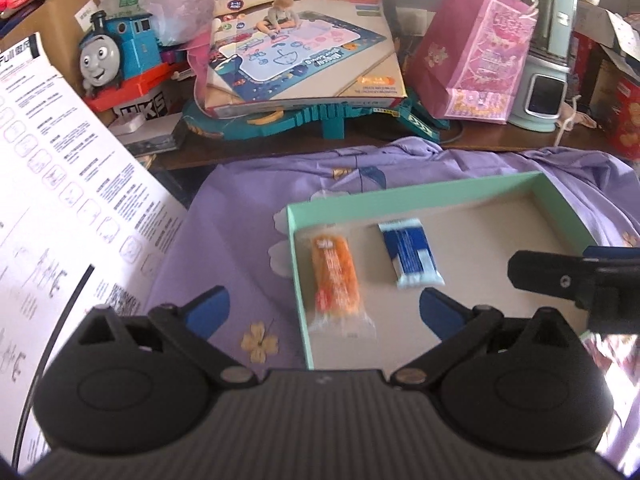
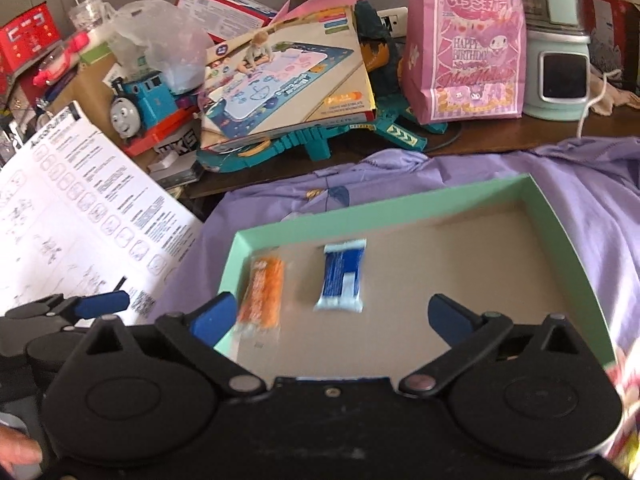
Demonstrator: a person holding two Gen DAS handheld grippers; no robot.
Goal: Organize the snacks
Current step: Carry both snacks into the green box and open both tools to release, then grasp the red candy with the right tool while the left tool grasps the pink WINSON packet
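Currently both grippers stand wide and empty above the tray [image 1: 416, 194], so a placing step looks complete. Left gripper [image 1: 324, 312] hangs over the near-left corner; orange pack [image 1: 335, 276] lies at its 12 o'clock, blue pack [image 1: 412, 254] at 1 o'clock. Right gripper [image 2: 332, 316] frames both packs. The tray's right half is open floor. Next likely calls for fetching another snack, clearing the rim.

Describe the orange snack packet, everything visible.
The orange snack packet is a slim clear wrapper with orange contents and crimped transparent ends, slightly blurred. It lies flat on the floor of the green-rimmed tray, lengthwise along the left wall, apart from the blue packet beside it. Nothing grips it.
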